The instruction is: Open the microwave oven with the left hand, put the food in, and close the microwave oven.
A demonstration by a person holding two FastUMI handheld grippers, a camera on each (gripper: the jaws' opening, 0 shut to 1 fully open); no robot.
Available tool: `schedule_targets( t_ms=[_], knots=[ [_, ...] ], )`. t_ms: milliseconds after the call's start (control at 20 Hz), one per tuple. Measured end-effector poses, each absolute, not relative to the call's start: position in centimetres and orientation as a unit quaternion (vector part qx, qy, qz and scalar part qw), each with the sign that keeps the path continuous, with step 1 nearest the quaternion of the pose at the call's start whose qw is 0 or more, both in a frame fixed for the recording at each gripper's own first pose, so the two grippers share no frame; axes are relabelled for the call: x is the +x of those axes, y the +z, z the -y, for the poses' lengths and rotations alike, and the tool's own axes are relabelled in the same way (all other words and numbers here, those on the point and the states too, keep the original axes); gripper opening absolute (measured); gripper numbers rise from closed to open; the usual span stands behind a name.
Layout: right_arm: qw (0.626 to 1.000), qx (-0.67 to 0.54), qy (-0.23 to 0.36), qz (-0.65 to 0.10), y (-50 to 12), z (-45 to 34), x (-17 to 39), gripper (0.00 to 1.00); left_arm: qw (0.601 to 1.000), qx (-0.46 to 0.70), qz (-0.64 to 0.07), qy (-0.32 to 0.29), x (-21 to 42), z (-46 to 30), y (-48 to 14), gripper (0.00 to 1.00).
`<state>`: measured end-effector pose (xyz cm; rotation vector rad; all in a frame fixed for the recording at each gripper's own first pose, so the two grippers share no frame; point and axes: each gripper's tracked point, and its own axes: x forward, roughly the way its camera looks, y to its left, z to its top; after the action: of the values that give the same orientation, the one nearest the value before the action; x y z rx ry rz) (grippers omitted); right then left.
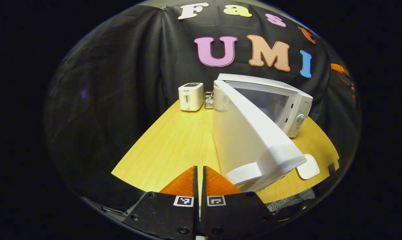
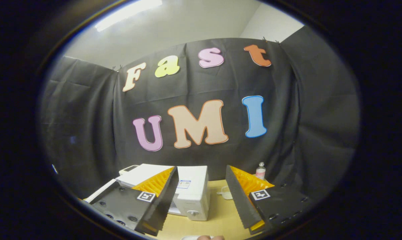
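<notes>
Microwave oven (image 1: 287, 100) at bench (image 1: 174, 143) far right corner, door (image 1: 251, 140) swung wide toward the near edge. Left gripper (image 1: 199, 181) jaws closed, empty; right gripper (image 2: 201, 186) jaws parted wide, empty

One microwave (image 1: 287, 103) (door open), one toaster (image 1: 190, 96), one bottle (image 2: 260, 171)

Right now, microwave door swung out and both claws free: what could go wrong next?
1. The open microwave door juts over the table's front edge beside the shut left claw; a sideways move could knock it.
2. A white dish sits near the table's front edge, right by the door; swinging the door could hit it.
3. The right claw is open, empty and aimed high above the microwave, so the food pickup may start misaligned.
</notes>
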<state>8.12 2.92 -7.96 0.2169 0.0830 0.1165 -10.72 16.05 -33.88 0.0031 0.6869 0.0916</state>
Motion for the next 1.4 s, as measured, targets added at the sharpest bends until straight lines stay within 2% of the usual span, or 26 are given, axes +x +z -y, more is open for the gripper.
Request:
schedule_targets(
  t_ms=[650,1000,1100,1150,1200,1350,1400],
  knots=[
    [0.993,0.103,0.037,-0.031,-5.7,0.4,7.4,0.82,0.949,0.028,-0.306,-0.070,-3.9,-4.7,-33.4,0.00],
    [0.997,0.070,0.034,-0.012,-3.7,0.2,6.7,0.82,0.954,0.008,-0.291,-0.071,0.5,-1.8,-33.2,0.00],
    [0.998,0.061,0.028,-0.014,-3.4,0.3,6.4,0.84,0.955,0.000,-0.287,-0.076,1.6,-0.7,-33.1,0.00],
    [0.998,0.059,0.029,-0.015,-3.2,0.1,6.2,0.88,0.956,0.000,-0.284,-0.081,2.2,-0.1,-33.1,0.00],
    [0.998,0.058,0.026,-0.013,-2.9,0.3,6.0,0.84,0.956,0.001,-0.282,-0.087,2.7,0.6,-33.0,0.00],
    [0.998,0.062,0.017,-0.009,-2.0,1.2,5.6,0.84,0.956,-0.003,-0.274,-0.108,4.4,2.8,-33.0,0.00],
    [0.998,0.062,0.013,-0.008,-2.0,1.8,5.3,0.88,0.956,-0.002,-0.271,-0.113,4.9,3.5,-32.9,0.00]
  ],
)
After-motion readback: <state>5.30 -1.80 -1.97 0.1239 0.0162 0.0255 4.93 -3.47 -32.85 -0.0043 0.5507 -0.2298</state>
